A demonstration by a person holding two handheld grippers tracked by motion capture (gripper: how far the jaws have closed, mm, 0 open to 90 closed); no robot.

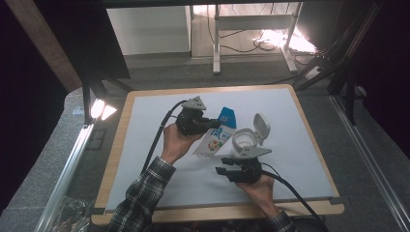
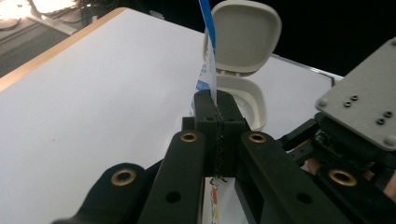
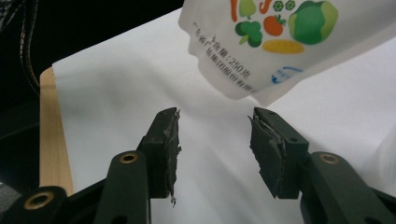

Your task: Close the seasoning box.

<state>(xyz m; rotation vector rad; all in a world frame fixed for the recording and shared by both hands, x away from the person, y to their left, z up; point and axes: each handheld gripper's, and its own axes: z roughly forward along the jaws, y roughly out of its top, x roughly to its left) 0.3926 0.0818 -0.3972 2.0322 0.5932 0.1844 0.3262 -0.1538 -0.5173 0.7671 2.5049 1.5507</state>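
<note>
A white pouch (image 1: 214,138) with a blue top and printed vegetables hangs tilted over the white mat (image 1: 145,145). My left gripper (image 1: 213,124) is shut on its upper edge. In the left gripper view the pouch (image 2: 211,60) is edge-on, pinched between the closed jaws of my left gripper (image 2: 217,100). Just right of the pouch stands a white tub (image 1: 243,141) with its hinged lid (image 1: 261,125) flipped up. My right gripper (image 1: 221,171) hovers below the pouch's bottom, pointing left. In the right gripper view, my right gripper (image 3: 215,126) is open and empty, with the pouch (image 3: 280,42) above its jaws.
The mat covers a wooden table (image 1: 121,125) with a bare rim all round. The tub (image 2: 247,100) and its raised lid (image 2: 245,37) sit close behind the pouch in the left gripper view. The right gripper's grey plate (image 2: 364,107) is beside them.
</note>
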